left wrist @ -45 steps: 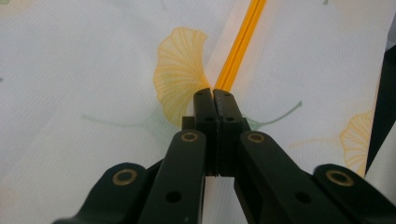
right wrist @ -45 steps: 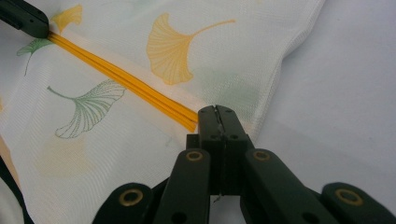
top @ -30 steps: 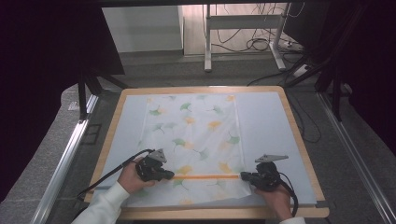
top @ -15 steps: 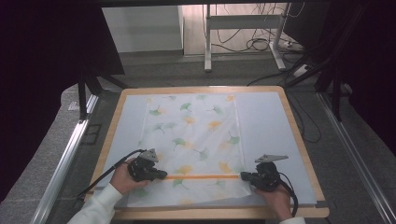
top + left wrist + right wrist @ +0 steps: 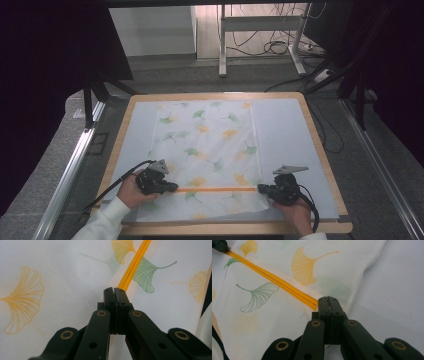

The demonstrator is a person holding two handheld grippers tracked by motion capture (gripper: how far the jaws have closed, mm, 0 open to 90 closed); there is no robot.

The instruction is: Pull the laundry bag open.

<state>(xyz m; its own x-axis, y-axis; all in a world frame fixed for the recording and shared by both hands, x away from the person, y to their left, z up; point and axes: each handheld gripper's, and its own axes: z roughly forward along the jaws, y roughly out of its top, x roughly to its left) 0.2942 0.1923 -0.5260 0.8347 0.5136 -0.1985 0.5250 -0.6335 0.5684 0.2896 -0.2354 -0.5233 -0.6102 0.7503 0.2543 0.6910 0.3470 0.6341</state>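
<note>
The desk [image 5: 320,150] carries a grey mat, and on it lies the cloth [image 5: 210,145], a white sheet printed with ginkgo leaves, reaching from the desk's far edge almost to its near edge, midway between left and right. An orange stripe [image 5: 215,189] crosses the cloth near the near edge.

The left gripper [image 5: 172,187] has slid a little toward the left edge since a second ago, so its tip now sits at the stripe's left end; the right gripper [image 5: 261,189] has kept its place at the stripe's right end. Both sets of fingers are closed tight, each at an end of the stripe (whether cloth is pinched between them, I cannot tell). My reading: both ends are now covered, ready for a fold or a pull.

Bare mat lies on both sides of the cloth, more on the right; the near edge is close behind the hands.
</note>
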